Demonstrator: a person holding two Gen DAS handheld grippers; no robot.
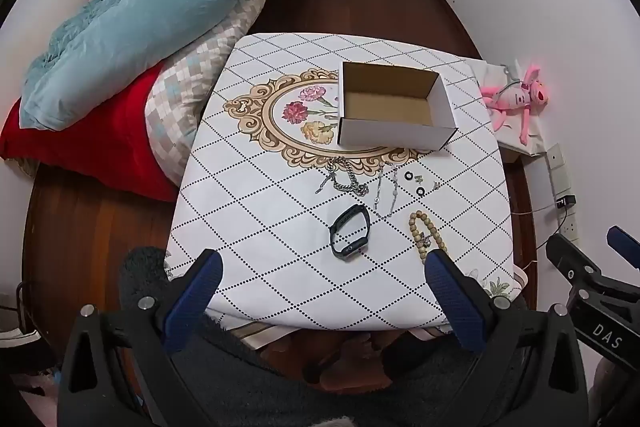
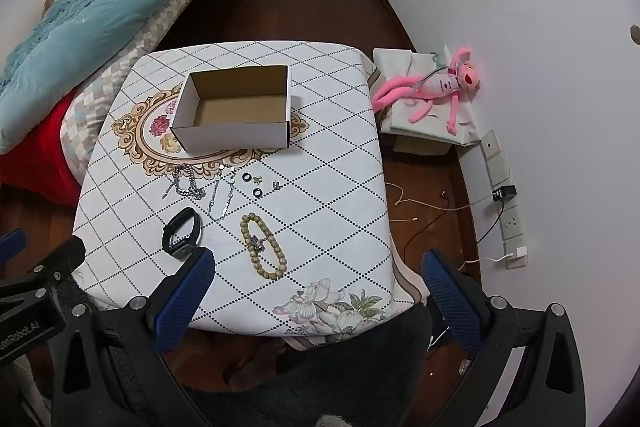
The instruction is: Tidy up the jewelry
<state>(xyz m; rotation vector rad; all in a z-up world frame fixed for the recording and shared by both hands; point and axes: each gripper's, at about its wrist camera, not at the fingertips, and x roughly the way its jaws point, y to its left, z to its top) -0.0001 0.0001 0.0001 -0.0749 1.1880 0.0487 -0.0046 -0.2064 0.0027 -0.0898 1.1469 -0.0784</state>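
Note:
An empty white cardboard box stands open on the patterned table. In front of it lie a silver chain, a thin silver bracelet, two black rings, small earrings, a black watch and a wooden bead bracelet. My left gripper is open and empty above the table's near edge. My right gripper is open and empty, also at the near edge.
A bed with a blue quilt and a red pillow lies left of the table. A pink plush toy lies on a low box at the right. Wall sockets and cables are on the right.

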